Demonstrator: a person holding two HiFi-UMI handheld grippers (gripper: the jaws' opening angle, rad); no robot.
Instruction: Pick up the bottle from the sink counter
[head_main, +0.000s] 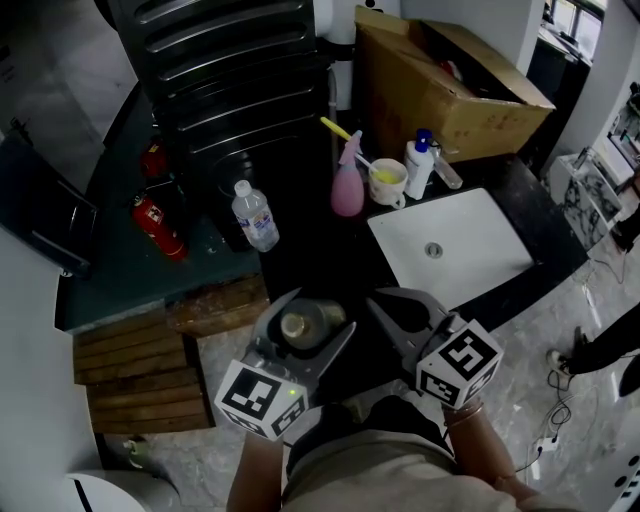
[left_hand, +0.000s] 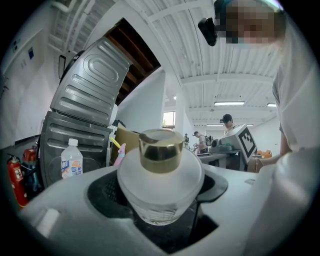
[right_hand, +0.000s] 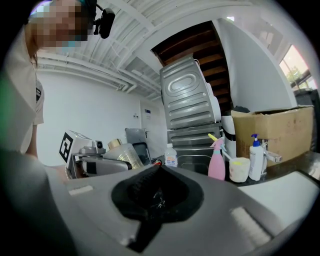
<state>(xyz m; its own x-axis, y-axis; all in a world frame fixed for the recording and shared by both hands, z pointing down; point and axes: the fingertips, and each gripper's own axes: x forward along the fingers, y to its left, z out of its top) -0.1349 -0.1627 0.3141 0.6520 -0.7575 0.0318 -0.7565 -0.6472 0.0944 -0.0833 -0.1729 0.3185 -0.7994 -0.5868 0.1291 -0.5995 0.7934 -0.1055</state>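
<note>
Closest in, the left gripper (head_main: 303, 345) has its jaws clamped on the bottle (left_hand: 160, 186), a frosted one with a gold cap (left_hand: 160, 150). The bottle's lower body sinks between the jaws, so its base is out of sight. It is held up close to the person's body, on the near side of the dark sink counter (head_main: 320, 262); whether it hangs over the counter edge or over the floor is hard to judge. Beside it, the right gripper (right_hand: 158, 176) has its jaws pressed together with nothing between them. Both forearms are cut off at the bottom of the head view.

Farther back on the counter stand a water bottle (head_main: 255, 215), a pink spray bottle (head_main: 347, 186), a cup (head_main: 388, 184) and a white pump bottle (head_main: 420, 166), near the white sink (head_main: 480, 240). What is inside the open cardboard box (head_main: 440, 85) behind them is hard to make out.
</note>
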